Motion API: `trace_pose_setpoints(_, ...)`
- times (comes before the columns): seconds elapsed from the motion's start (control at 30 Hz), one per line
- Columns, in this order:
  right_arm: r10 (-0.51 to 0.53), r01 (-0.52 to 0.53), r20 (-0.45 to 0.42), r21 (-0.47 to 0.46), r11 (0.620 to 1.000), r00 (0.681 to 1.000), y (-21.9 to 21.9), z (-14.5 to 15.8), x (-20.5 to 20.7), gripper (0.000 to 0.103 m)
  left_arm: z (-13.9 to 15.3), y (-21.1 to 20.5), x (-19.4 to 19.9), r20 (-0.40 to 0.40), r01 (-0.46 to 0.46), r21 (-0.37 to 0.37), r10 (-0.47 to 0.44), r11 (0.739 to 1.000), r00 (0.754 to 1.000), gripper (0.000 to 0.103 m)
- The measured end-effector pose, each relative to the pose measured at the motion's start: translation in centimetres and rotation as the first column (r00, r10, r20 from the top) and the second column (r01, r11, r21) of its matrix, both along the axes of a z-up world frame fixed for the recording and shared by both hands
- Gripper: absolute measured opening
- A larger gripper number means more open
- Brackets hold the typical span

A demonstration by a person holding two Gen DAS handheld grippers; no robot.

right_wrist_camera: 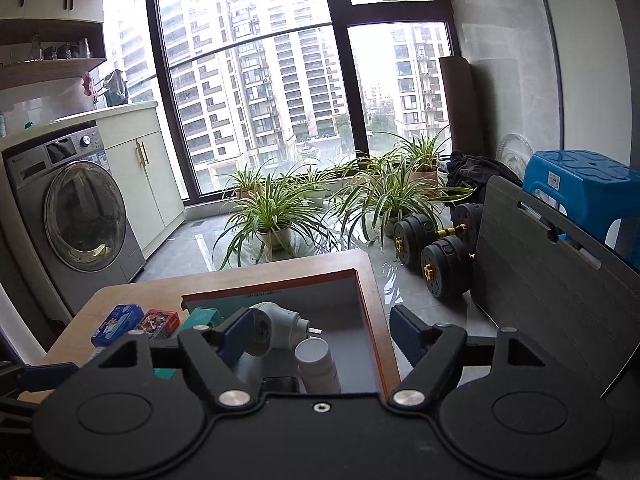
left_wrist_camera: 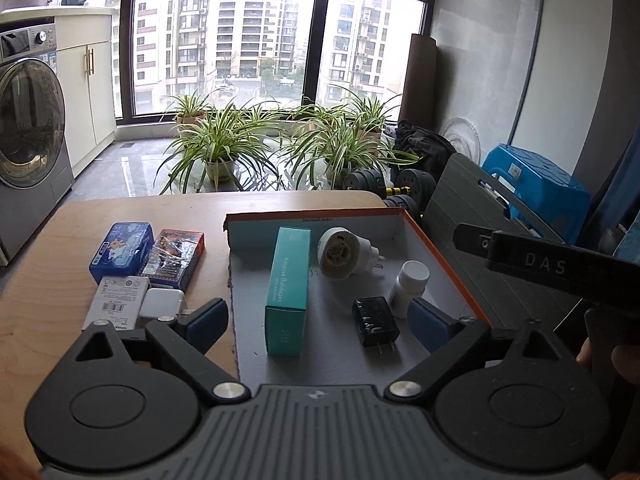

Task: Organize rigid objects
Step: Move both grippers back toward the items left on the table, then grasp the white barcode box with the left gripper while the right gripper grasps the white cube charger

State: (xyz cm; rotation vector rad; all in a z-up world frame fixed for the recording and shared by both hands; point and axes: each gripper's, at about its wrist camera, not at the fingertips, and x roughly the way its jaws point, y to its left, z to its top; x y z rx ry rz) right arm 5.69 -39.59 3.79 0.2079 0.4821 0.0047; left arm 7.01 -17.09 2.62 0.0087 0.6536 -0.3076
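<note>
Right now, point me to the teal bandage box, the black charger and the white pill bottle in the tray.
teal bandage box [left_wrist_camera: 289,288]: left wrist view, on its lettered top face.
black charger [left_wrist_camera: 375,320]: left wrist view, on its body.
white pill bottle [left_wrist_camera: 407,286]: left wrist view, just below its cap.

Flat grey daylight comes in through the big window, mildly overexposed, with pale glare on the glossy floor by the plants. Shadows are soft and faint. Both views stay sharp, though fisheye bending curves the frame edges and darkens the corners
</note>
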Motion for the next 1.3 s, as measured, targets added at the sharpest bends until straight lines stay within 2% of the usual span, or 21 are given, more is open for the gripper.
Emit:
trace_pose_setpoints(0.4,0.074,-0.074,-0.016,-0.011,0.997,0.997,4.7,0.8,-1.9,0.09,0.1,5.2,-1.0,-0.021,-0.09,0.001,0.09,0.996,0.996,0.102)
trace_pose_setpoints(0.83,0.153,-0.154,-0.038,-0.029,0.988,0.987,9.5,1.2,-1.6,0.09,0.4,9.5,-1.0,-0.026,-0.154,-0.009,0.153,0.988,0.988,0.102)
trace_pose_setpoints(1.3,0.216,-0.22,-0.07,-0.053,0.974,0.974,11.7,0.9,-1.2,0.09,-2.0,13.5,0.5,-0.073,-0.216,0.001,0.215,0.976,0.974,0.102)
